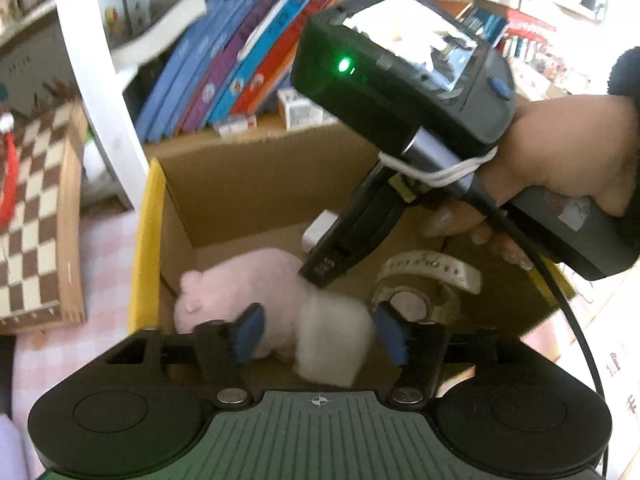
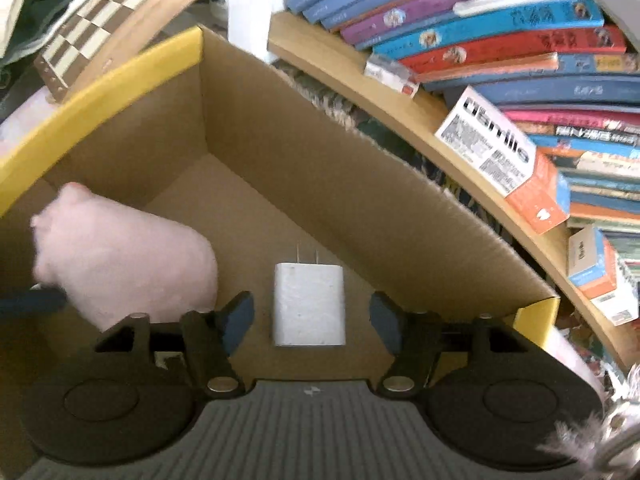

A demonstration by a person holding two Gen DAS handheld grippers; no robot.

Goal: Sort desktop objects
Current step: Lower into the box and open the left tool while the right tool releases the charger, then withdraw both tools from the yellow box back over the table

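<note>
A cardboard box (image 1: 256,184) with a yellow rim holds a pink plush pig (image 1: 256,292), a white charger plug (image 1: 318,230) and a white wristwatch (image 1: 428,276). My left gripper (image 1: 320,330) is open above the box, with the pig's pale rear end between its blue pads, not squeezed. My right gripper (image 2: 310,322) is open just over the charger plug (image 2: 309,304) lying on the box floor (image 2: 240,216); its body also shows in the left wrist view (image 1: 400,80). The pig (image 2: 124,256) lies to the plug's left.
A shelf of leaning books (image 1: 240,60) and small cartons (image 2: 500,152) stands right behind the box. A wooden chessboard (image 1: 36,208) leans at the left on a pink checked cloth (image 1: 96,264). A white post (image 1: 100,80) rises by the box's back left corner.
</note>
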